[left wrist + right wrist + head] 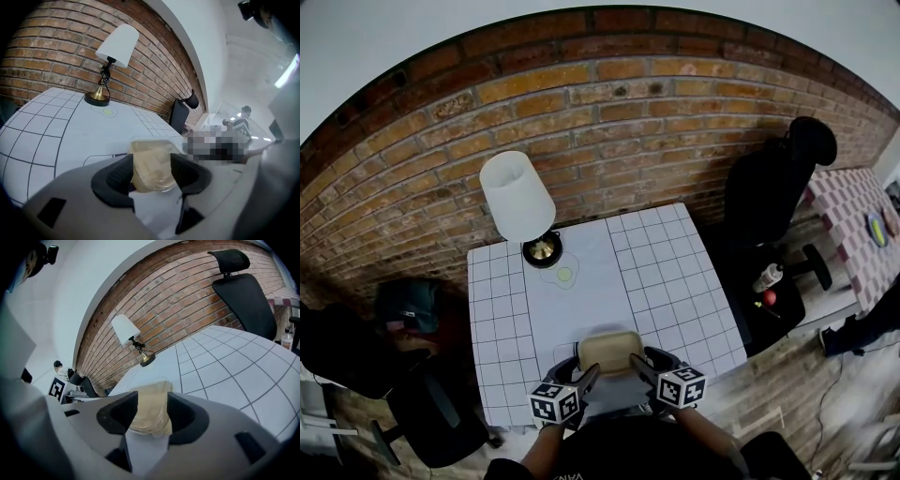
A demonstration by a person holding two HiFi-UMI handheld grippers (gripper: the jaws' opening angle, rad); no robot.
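Clear tub with tan contents (609,351) at the near edge of the gridded table (675,272), long axis running side to side; left gripper (587,375) clamped on its left end, right gripper (639,367) on its right, neither nearer; white-shaded lamp (517,195) well beyond.

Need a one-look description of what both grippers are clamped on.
Find the grid-cloth table against the brick wall, white-shaded lamp at its far side. At its near edge, the left gripper and right gripper clamp a shallow clear tub from either end. It alone is see-through with tan contents; the only other small item is a green disc by the lamp.
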